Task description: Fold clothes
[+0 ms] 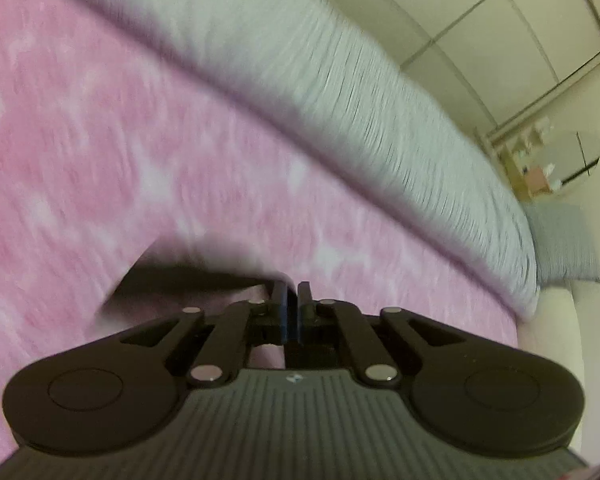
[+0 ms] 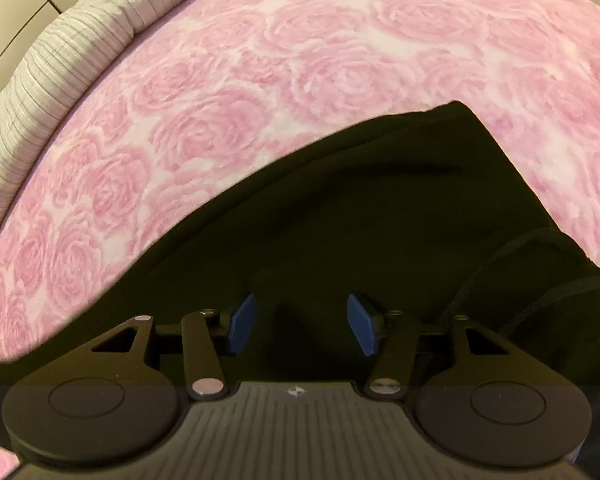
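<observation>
black garment (image 2: 372,216) lies spread on the pink bedspread (image 2: 300,60) of the bed, and in the right wrist view it fills the lower middle and the right side of the picture, with one pointed corner reaching up toward the roses of the cover. at its right edge a ribbed, thicker part of the same dark cloth is seen, maybe a cuff or a hem, i cannot tell which. the right claw (image 2: 302,330) stands right over this garment with its jaws apart; the two blue pads (image 2: 242,330) have a clear gap between them and they press on nothing, only dark cloth is seen below them. in the left wrist view, which is blurred, only a small dark piece of the garment (image 1: 188,276) shows, just at the left of the fingertips. the left claw (image 1: 293,308) has its jaws almost together, with only a thin slit between the pads; whether a fold of cloth is pinched there i cannot tell. beyond the pink cover a grey ribbed blanket (image 1: 340,92) runs along the far edge of the bed, and a grey pillow (image 1: 568,244) lies at its end. behind the bed are pale wardrobe doors (image 1: 500,32) and a small shelf (image 1: 532,164) with little things on it.
</observation>
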### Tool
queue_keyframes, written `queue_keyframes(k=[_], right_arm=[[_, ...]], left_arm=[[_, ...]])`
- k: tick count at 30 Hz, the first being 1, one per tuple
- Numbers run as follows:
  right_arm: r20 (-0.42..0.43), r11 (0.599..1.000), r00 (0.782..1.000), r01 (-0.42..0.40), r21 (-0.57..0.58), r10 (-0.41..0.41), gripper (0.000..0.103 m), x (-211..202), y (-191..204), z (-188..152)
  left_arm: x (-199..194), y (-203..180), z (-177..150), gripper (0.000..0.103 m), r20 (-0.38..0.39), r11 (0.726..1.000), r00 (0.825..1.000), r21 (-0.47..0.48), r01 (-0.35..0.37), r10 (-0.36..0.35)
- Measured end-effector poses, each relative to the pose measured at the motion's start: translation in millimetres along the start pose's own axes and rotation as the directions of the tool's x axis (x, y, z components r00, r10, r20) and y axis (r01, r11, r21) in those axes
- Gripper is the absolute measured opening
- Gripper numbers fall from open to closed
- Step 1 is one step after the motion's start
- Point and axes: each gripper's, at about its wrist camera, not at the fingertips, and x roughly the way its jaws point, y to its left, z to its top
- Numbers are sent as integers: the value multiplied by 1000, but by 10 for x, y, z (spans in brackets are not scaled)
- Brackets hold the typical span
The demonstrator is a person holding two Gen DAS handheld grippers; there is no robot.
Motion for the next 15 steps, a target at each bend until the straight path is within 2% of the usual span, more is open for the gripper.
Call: queue_keyframes(k=[1, 2, 3, 4, 7, 11, 15], right_arm=[[-3, 1000, 1000, 1, -1, -1, 56, -5, 7, -13], [-4, 1000, 1000, -5, 1, 5, 56, -17, 17, -26], [-6, 1000, 1000, -11, 3, 11, 57, -29, 26, -40], [-7, 1000, 1000, -16, 3, 16, 57, -44, 40, -55], [-7, 999, 999, -37, -8, 37, 57, -121, 77, -108], [-17, 998, 998, -56, -28, 56, 59, -235, 68, -224], [-42, 999, 998, -44, -24, 43, 60, -296, -25, -392]], left_arm=[[-43, -101, 109, 17, 46, 998, 998, 48, -50, 47], [-39, -172, 208, 37, 79, 991, 993, 97, -97, 90], [3, -198, 270, 40, 89, 984, 989, 124, -130, 120], [55, -179, 291, 38, 75, 980, 987, 125, -154, 146], [146, 8, 79, 38, -38, 985, 991, 121, -121, 127], [10, 507, -559, 39, -165, 990, 977, 65, -127, 136], [-287, 1053, -1168, 45, -188, 979, 961, 32, -203, 205]])
